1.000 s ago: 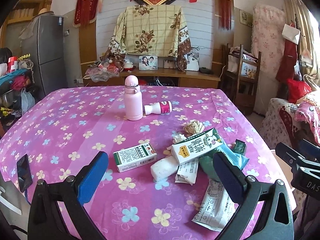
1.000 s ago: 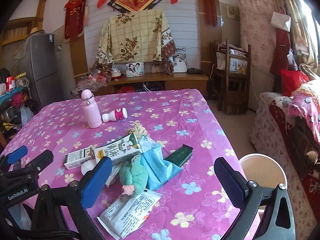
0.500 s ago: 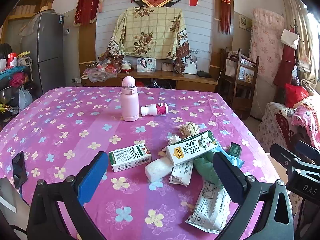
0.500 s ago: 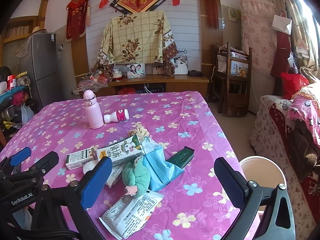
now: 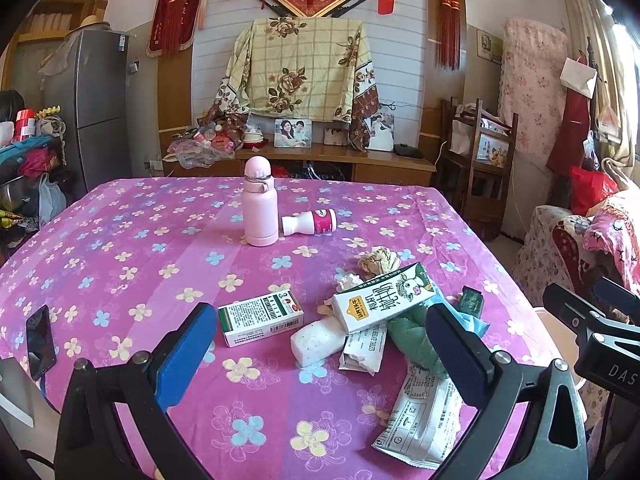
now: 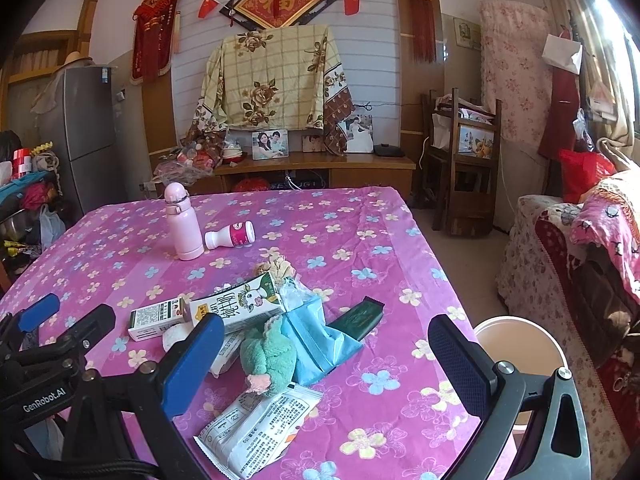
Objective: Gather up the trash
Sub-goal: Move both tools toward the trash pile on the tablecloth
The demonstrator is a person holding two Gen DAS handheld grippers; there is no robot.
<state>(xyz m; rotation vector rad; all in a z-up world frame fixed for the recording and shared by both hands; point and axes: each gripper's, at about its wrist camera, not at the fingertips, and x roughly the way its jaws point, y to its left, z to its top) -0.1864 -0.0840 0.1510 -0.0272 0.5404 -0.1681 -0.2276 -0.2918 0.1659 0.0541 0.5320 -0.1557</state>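
I hold both tongs spread wide and empty above the near edge of the counter [image 5: 120,240], which wears a pink flowered cloth. The left tongs [image 5: 320,344] frame the trash heap at lower centre: a milk carton [image 5: 384,298] lying across a half-hidden white wrapper [image 5: 362,348], a green-and-white box [image 5: 260,320] beside it. Through the right tongs [image 6: 320,354], a green plush [image 6: 272,354] and blue bag [image 6: 316,336] cover the pile's middle; the printed packet [image 6: 260,432] is cut by the left pad. A bin's rim [image 6: 520,336] peeks out at lower right, mostly hidden.

Bin [image 6: 520,344] partly hidden behind right claw [image 6: 326,354].
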